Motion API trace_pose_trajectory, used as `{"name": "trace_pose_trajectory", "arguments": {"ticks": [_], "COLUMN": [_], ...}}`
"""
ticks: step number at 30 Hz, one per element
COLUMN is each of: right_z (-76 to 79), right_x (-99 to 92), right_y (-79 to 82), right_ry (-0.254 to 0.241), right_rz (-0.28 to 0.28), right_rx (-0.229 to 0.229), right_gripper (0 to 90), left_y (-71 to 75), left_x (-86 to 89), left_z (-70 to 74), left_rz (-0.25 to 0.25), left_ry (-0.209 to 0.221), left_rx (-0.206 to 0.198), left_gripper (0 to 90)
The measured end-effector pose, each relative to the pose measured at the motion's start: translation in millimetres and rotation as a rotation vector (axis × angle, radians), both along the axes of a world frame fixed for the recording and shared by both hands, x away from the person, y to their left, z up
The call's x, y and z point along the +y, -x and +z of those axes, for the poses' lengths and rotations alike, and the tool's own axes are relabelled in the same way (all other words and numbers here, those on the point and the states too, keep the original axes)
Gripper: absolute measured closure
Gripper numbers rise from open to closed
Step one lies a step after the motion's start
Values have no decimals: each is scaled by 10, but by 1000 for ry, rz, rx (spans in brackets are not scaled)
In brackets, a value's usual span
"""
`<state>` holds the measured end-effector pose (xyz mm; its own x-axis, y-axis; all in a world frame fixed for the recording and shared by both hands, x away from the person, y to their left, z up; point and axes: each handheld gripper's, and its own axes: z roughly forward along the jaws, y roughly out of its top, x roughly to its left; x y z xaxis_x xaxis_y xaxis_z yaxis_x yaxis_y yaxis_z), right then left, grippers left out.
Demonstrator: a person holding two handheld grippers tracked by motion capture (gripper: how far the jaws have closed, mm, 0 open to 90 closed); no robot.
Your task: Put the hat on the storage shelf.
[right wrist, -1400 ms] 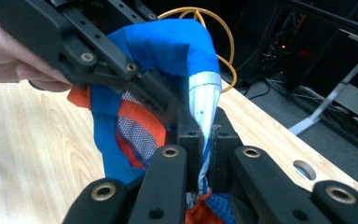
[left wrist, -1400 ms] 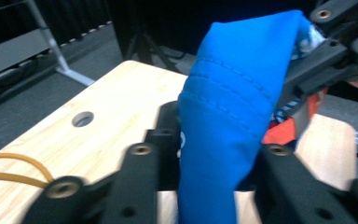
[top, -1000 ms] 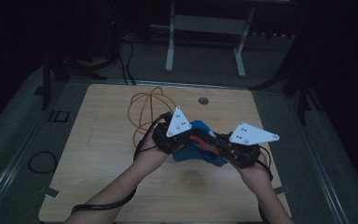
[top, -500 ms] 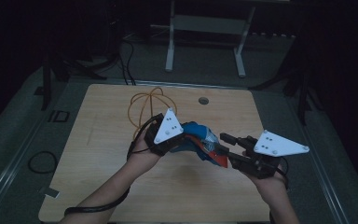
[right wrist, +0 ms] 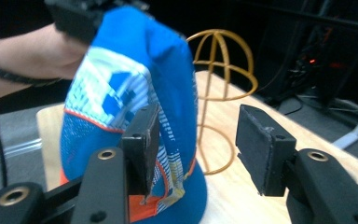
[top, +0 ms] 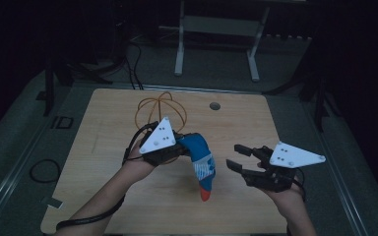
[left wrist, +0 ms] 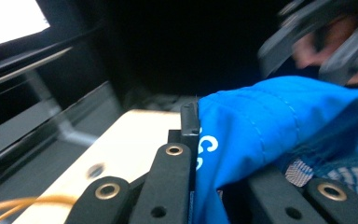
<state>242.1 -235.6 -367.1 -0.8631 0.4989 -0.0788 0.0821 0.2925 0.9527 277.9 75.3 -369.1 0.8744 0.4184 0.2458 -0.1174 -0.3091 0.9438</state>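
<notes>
In the left gripper view the blue cap covers the left gripper's right-hand jaw and runs off the right edge; the right gripper beyond is blurred. The cap hides part of the wire stand in the right gripper view.

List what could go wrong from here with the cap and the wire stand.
The left gripper alone pinches the blue cap, which hangs with its orange brim tip low by the table; the fabric might slip free. The right gripper has just been opening and stands apart with nothing between its jaws, so it gives no backup. The light wire stand sits close behind and could tip if bumped.
</notes>
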Motion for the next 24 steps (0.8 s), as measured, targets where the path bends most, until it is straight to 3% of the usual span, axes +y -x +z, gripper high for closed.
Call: {"name": "trace_pose_trajectory", "arguments": {"ticks": [2,6,9,14,19,24], "right_z": [-49,-132,-166,-165,-163,-191], "right_x": [29,86,131,188,294,391], "right_y": [6,37,72,110,99,81], "right_ry": [12,13,9,1,0,12], "right_rz": [50,101,121,140,170,180], "right_rx": [16,51,66,47,45,39], "right_gripper": [462,463,463,482,499,599], "left_y": [19,38,57,97,115,118], "left_x": [48,100,117,102,36,-6], "left_z": [-14,-2,3,9,4,-14], "left_rz": [-72,-143,-185,-234,-240,-244], "left_ry": [43,107,131,129,111,118], "left_rx": [-19,-16,-30,-42,-49,-40], "left_gripper": [900,900,900,900,900,900]}}
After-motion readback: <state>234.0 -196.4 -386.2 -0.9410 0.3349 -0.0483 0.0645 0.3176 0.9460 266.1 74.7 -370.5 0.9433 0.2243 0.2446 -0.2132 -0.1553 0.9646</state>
